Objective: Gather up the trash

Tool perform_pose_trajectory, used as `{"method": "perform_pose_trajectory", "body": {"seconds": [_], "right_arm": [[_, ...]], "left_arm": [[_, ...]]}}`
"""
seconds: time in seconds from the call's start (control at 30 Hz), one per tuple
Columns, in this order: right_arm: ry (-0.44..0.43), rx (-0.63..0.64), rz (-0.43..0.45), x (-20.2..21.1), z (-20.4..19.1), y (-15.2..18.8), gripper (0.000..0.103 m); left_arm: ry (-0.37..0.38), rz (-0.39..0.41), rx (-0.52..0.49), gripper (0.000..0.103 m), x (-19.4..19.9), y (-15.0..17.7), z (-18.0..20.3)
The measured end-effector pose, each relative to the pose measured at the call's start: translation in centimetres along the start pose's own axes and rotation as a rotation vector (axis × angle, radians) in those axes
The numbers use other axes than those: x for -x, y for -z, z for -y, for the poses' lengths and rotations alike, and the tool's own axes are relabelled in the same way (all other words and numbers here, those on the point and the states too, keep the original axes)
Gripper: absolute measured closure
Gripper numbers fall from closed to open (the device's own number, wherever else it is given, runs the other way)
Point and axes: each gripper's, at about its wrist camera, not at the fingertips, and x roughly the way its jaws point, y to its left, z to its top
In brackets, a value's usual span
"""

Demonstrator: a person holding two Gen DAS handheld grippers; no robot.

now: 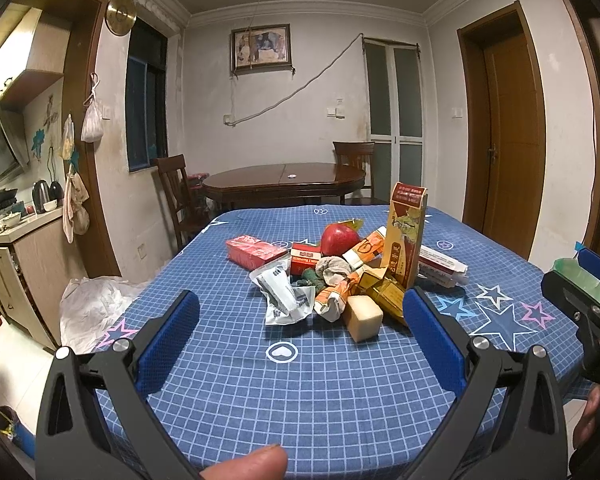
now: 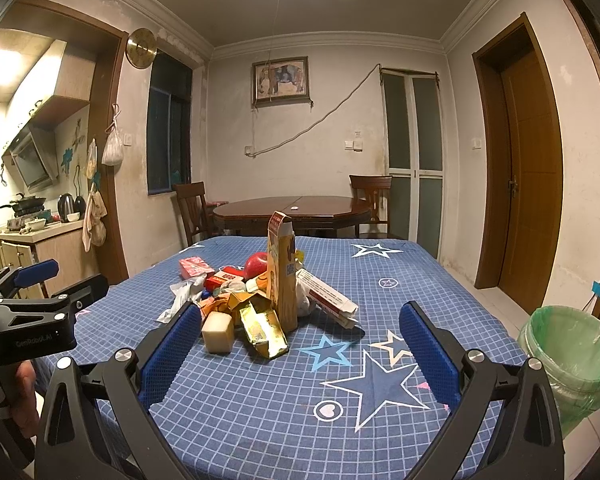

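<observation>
Nothing is being held by the left gripper (image 1: 300, 308): its blue-padded jaws are being kept spread wide over the blue checked tablecloth (image 1: 300, 392). Just ahead of its left jaw, a crumpled white plastic wrapper (image 1: 286, 298) is being seen, with a red packet (image 1: 254, 251) lying farther beyond. Between the jaws, slightly ahead of the tips, a pale cream block (image 1: 365, 317) is being shown, and behind it a red apple (image 1: 339, 239) is sitting within the trash pile. Close to the right jaw's tip, a tall yellow carton (image 1: 405, 236) is standing upright, with a white and red box (image 1: 442, 266) lying beyond it.

The right gripper (image 2: 300, 320) is likewise being held wide open and empty. The same cream block (image 2: 218, 334) is being seen just inside its left jaw, beside a crumpled gold wrapper (image 2: 264, 330). Outside its right jaw, off the table, a green-lined bin (image 2: 572, 356) is standing on the floor.
</observation>
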Motion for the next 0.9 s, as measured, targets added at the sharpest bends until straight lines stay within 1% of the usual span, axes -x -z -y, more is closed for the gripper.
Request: {"method": "perform_pose_trajectory", "body": {"seconds": [0.9], "right_arm": [[-0.008,0.009,-0.016,-0.27,-0.08,0.20,0.004]], "left_arm": [[-0.005,-0.009,-0.004,0.005,0.01,0.19,-0.40]]}}
